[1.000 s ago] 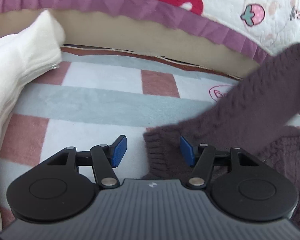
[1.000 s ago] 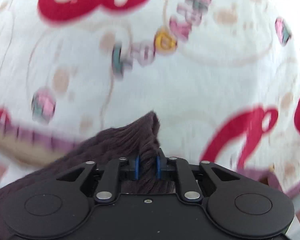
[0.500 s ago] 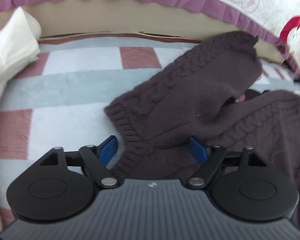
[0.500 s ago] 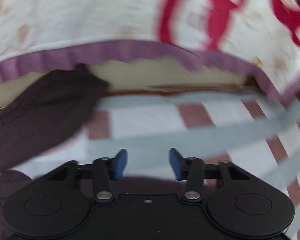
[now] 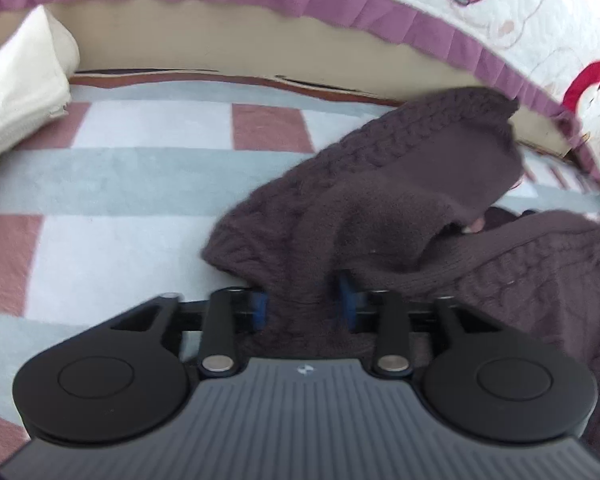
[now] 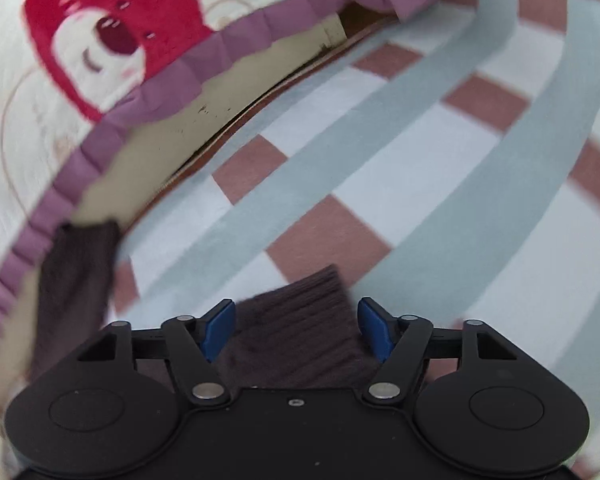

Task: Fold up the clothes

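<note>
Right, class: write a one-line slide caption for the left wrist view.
Left gripper, jaws closing around a dark knitted sweater on a checked blanket.

Both wrist views look steeply down past their own tongs, close over the checked blanket [image 5: 100,184]. Each faces the quilt's purple frill [image 6: 148,92] behind. They share blanket, frill and the brown sweater [image 5: 400,200].

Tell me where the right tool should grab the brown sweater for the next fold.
Probably the ribbed edge of the brown sweater, lying flat on the checked blanket between the right tool's opening pads. Come from above, along the ribs, and pinch that thin free edge.
</note>
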{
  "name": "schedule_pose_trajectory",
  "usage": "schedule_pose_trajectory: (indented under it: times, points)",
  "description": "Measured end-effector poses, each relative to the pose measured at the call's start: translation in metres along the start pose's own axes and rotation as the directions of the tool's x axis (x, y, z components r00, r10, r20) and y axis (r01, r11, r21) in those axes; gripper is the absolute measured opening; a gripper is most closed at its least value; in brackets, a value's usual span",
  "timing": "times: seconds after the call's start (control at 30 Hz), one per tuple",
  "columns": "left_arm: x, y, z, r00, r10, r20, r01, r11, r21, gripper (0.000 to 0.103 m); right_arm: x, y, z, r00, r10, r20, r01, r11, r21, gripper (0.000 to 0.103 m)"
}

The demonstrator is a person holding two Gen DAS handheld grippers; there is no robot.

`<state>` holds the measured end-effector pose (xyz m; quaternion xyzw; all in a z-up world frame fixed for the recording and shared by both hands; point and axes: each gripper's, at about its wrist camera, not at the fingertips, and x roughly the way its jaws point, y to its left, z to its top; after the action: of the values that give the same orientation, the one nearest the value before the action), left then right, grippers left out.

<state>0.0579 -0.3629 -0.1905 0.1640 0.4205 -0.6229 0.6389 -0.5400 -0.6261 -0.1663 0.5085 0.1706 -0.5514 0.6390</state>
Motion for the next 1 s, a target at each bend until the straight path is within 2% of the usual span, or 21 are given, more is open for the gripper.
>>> schedule_pose_trajectory:
  times: [0.07, 0.13, 0.17, 0.2, 0.23, 0.27, 0.33, 0.37, 0.43, 0.5, 0.63, 0.7, 0.73, 0.77, 0.8, 0.83, 0.87, 0.93, 1.0]
  points:
    - [0.002, -0.002, -0.002, 0.999, -0.032, 0.012, 0.032, 0.999, -0.001, 0.06, 0.009, 0.001, -0.005, 0.999, -0.024, 0.022, 0.024, 1.0, -0.001, 0.077]
    - [0.005, -0.008, -0.004, 0.999, -0.005, 0.031, 0.004, 1.0, 0.028, 0.056, 0.011, 0.013, -0.01, 0.998, -0.052, 0.044, 0.055, 0.996, -0.075, 0.074]
    - [0.006, -0.01, -0.004, 0.999, 0.016, 0.041, -0.018, 0.999, 0.04, 0.019, 0.011, 0.019, -0.013, 0.997, -0.064, 0.05, 0.07, 0.99, -0.124, 0.054]
    - [0.007, -0.005, -0.003, 0.998, 0.038, 0.059, -0.038, 0.999, -0.009, 0.013, 0.009, 0.024, -0.016, 0.996, -0.063, 0.07, 0.073, 0.985, -0.155, 0.038]
    - [0.006, 0.005, -0.002, 0.998, 0.013, 0.064, -0.006, 0.994, -0.111, 0.013, 0.006, 0.027, -0.019, 0.994, -0.052, 0.1, 0.069, 0.983, -0.17, 0.024]
    - [0.002, 0.007, -0.001, 0.996, 0.017, 0.091, -0.005, 0.991, -0.13, 0.012, -0.002, 0.03, -0.023, 0.989, -0.024, 0.146, 0.049, 0.985, -0.168, 0.019]
    - [-0.006, 0.011, 0.001, 0.989, 0.029, 0.147, -0.005, 0.987, -0.16, 0.011, -0.021, 0.037, -0.027, 0.967, 0.039, 0.251, 0.0, 0.988, -0.157, 0.017]
    - [-0.012, 0.003, 0.002, 0.978, 0.07, 0.196, -0.053, 0.995, -0.089, 0.011, -0.031, 0.042, -0.027, 0.955, 0.054, 0.291, -0.004, 0.986, -0.169, 0.016]
    - [-0.02, -0.009, 0.008, 0.966, 0.097, 0.239, -0.092, 0.995, -0.031, 0.01, -0.046, 0.052, -0.023, 0.938, 0.066, 0.339, 0.004, 0.98, -0.2, 0.015]
    - [-0.021, -0.018, 0.019, 0.957, 0.178, 0.228, -0.175, 0.984, -0.034, 0.01, -0.062, 0.064, -0.015, 0.921, 0.086, 0.381, 0.005, 0.973, -0.231, 0.012]
    - [-0.032, -0.033, 0.036, 0.914, 0.238, 0.33, -0.256, 0.967, 0.012, 0.01, -0.076, 0.092, 0.014, 0.887, 0.135, 0.441, -0.019, 0.966, -0.257, 0.011]
    - [-0.037, -0.03, 0.041, 0.883, 0.278, 0.379, -0.286, 0.957, -0.036, 0.011, -0.07, 0.116, 0.021, 0.878, 0.105, 0.466, 0.052, 0.949, -0.312, 0.011]
    - [-0.034, -0.025, 0.04, 0.875, 0.294, 0.385, -0.296, 0.953, -0.056, 0.012, -0.063, 0.129, 0.021, 0.877, 0.078, 0.474, 0.109, 0.928, -0.355, 0.012]
    - [-0.03, -0.02, 0.039, 0.867, 0.31, 0.39, -0.306, 0.949, -0.075, 0.017, -0.053, 0.143, 0.021, 0.884, 0.033, 0.466, 0.175, 0.902, -0.396, 0.024]
    - [-0.02, -0.016, 0.038, 0.875, 0.332, 0.351, -0.336, 0.94, -0.053, 0.031, -0.044, 0.153, 0.018, 0.893, -0.024, 0.45, 0.235, 0.877, -0.42, 0.032]
    - [-0.015, -0.013, 0.036, 0.89, 0.336, 0.307, -0.336, 0.94, -0.055, 0.034, -0.041, 0.158, 0.013, 0.892, -0.078, 0.445, 0.284, 0.862, -0.42, 0.037]
    - [-0.011, -0.009, 0.034, 0.904, 0.337, 0.262, -0.334, 0.941, -0.058, 0.033, -0.04, 0.161, 0.006, 0.885, -0.127, 0.448, 0.33, 0.85, -0.411, 0.041]
    - [-0.004, -0.001, 0.03, 0.925, 0.338, 0.171, -0.332, 0.941, -0.065, 0.036, -0.046, 0.155, -0.012, 0.903, -0.158, 0.398, 0.331, 0.848, -0.414, 0.043]
    - [-0.012, -0.003, 0.027, 0.948, 0.28, 0.149, -0.271, 0.959, -0.081, 0.042, -0.055, 0.147, -0.038, 0.924, -0.184, 0.336, 0.339, 0.801, -0.493, 0.043]
